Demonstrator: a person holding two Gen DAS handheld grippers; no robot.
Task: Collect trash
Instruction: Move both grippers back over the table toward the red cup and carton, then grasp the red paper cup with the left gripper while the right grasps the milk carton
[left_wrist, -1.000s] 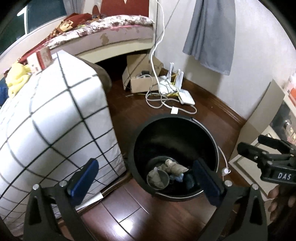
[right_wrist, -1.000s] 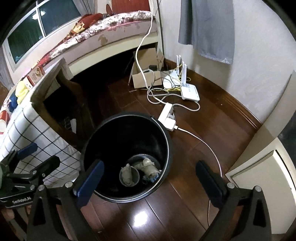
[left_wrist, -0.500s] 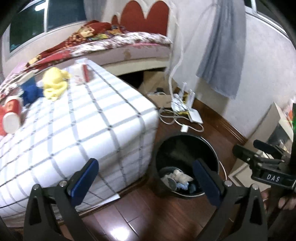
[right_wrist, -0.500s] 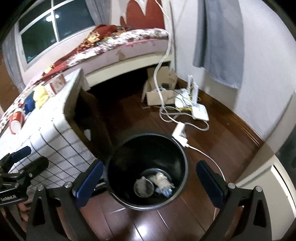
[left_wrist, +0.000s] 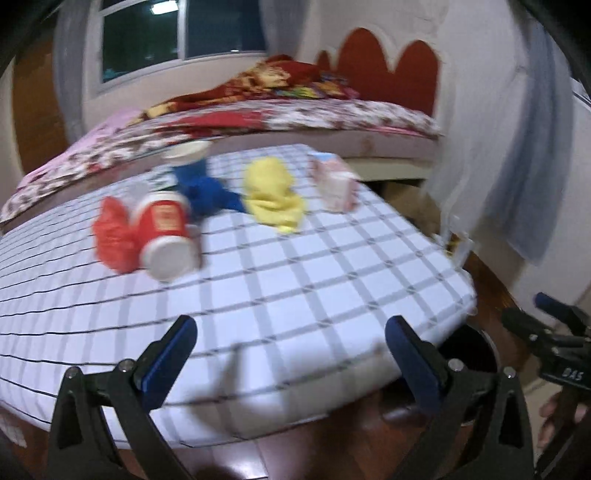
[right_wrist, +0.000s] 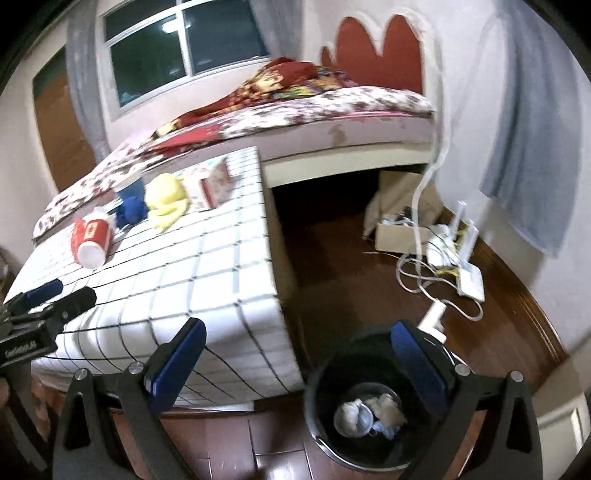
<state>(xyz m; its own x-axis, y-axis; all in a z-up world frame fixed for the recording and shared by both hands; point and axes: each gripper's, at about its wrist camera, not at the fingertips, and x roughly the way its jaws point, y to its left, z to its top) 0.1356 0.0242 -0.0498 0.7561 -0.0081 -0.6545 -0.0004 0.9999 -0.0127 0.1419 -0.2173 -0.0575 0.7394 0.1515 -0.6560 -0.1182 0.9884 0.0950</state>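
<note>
A: What lies on the tabletop (right_wrist: 207, 273)?
B: A tipped cup (right_wrist: 90, 242) at the left; a cloth lump (right_wrist: 131, 210), a second cloth (right_wrist: 166, 201) and a carton (right_wrist: 212, 182) run rightward behind it.
A: And the bin (right_wrist: 373, 410)?
B: On the floor (right_wrist: 351, 251) by the tabletop's right near corner, crumpled trash (right_wrist: 369, 410) inside. The bed (right_wrist: 295, 114) stands behind the tabletop; cables (right_wrist: 421, 273) lie on the floor beyond the bin.
</note>
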